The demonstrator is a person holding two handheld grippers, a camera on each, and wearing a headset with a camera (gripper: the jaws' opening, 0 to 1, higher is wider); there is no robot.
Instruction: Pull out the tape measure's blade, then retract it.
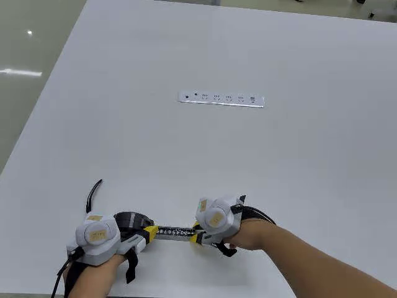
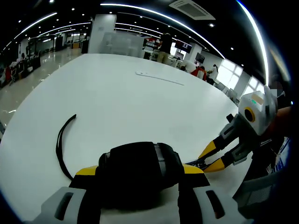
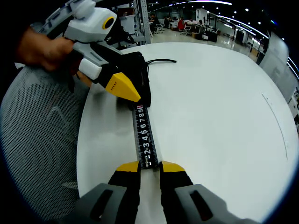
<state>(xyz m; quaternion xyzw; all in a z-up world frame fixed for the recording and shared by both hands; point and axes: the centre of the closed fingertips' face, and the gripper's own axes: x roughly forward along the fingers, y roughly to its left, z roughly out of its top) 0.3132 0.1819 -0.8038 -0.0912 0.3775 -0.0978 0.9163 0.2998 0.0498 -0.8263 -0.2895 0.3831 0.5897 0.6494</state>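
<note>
ok so my left gripper [image 2: 140, 170] has its jaws clamped on the black tape measure [image 1: 131, 221] down at the near edge of the tabletop [image 1: 248, 161], right gripper [image 3: 149, 166] jaws pinched on the blade [image 3: 144, 135] tip, blade lying straight between them, so I'd pull rightward along that line.

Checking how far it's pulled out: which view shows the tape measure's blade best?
The right gripper view: the blade runs full length from the case to the right gripper, numbers readable. The head view shows it as a short strip; the left gripper view, a sliver past the case.
</note>
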